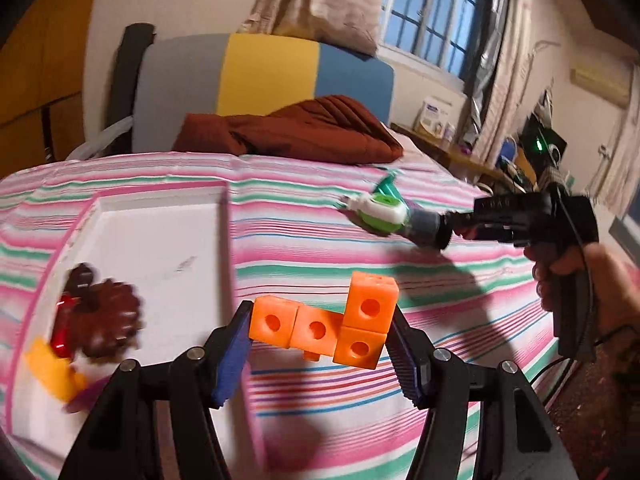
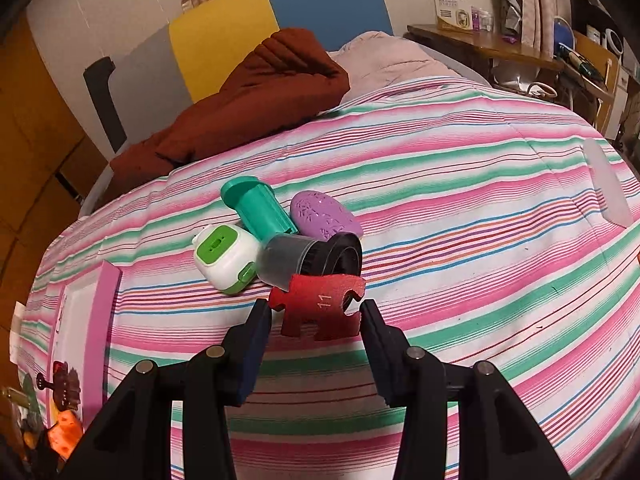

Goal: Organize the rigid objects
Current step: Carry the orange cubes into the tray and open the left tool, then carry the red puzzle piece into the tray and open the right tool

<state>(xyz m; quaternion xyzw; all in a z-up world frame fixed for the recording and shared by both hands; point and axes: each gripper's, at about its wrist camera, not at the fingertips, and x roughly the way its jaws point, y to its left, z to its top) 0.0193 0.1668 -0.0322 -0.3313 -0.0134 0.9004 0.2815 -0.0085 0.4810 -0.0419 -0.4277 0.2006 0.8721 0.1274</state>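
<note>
Currently the left gripper [image 1: 320, 344] is level above the striped bed [image 1: 460, 280], just right of the white tray [image 1: 160, 240]; its fingers [image 1: 234, 356] pinch an orange block piece [image 1: 332, 326] of four joined cubes, held clear of the cover. Right gripper [image 2: 316, 322] points toward the headboard end of the bed, its fingers [image 2: 256, 344] pinching one red puzzle piece [image 2: 320, 304] marked 11. In the left view the person's hand [image 1: 592, 280] wraps the right gripper's black handle, well right of the tray.

Tray has a pink rim and a raised right wall; its far half is bare, its near corner holds a blurred brown toy [image 1: 104, 316] and yellow item.

Beyond the puzzle piece, one cluster on the bed: one green-white gadget [image 2: 226, 258], one teal cylinder [image 2: 256, 210], one purple oval [image 2: 326, 216], one grey-black cup [image 2: 308, 258]. Right of the cluster the bed cover lies open. One brown blanket [image 2: 240, 108] sits at the far edge.
</note>
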